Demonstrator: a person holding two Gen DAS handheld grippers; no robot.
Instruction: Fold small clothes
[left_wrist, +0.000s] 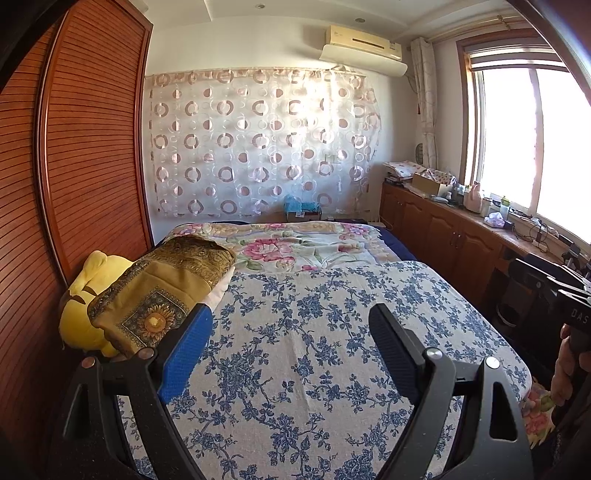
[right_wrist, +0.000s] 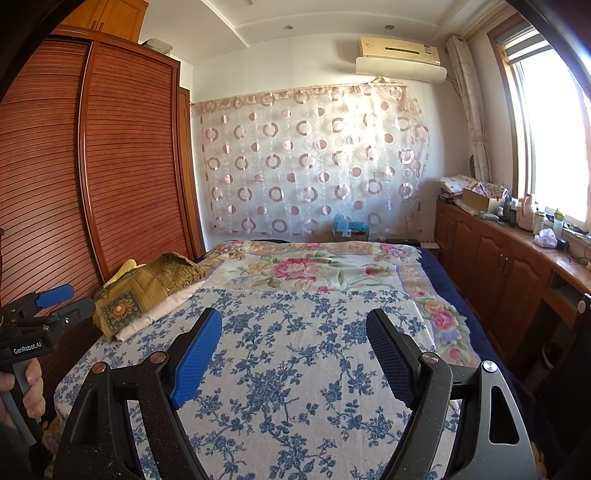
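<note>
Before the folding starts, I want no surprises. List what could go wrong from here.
1. No small garment shows on the blue floral sheet; the open left gripper and right gripper might pinch the sheet itself.
2. The gold pillow and yellow plush toy crowd the left edge and could get knocked.

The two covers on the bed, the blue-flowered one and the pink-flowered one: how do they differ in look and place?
The blue-flowered cover lies nearer the grippers; the pink-flowered cover lies farther, toward the curtain wall. The blue-flowered cover has small blue sprigs on a pale ground; the pink-flowered cover has large pink blooms with a yellowish border. The blue-flowered cover overlaps the pink-flowered cover's near edge. Both lie flat.
</note>
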